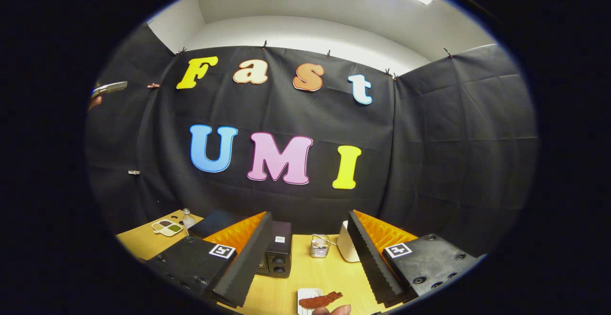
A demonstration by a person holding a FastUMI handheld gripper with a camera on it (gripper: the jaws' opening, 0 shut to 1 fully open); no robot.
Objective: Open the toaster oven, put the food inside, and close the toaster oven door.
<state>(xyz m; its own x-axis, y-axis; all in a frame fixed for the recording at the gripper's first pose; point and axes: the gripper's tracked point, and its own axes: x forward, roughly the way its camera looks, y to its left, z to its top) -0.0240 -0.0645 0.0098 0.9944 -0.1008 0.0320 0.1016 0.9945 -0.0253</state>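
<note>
Gripper [310, 257] fingers are spread wide apart, holding nothing. I see the toaster oven [274, 253] ahead by my left finger, its door shut. Food [326, 299] lies on a small plate [305, 294] low between the fingers.

No legible text; square coded markers [222, 251] sit on the open gripper [305, 257].
</note>
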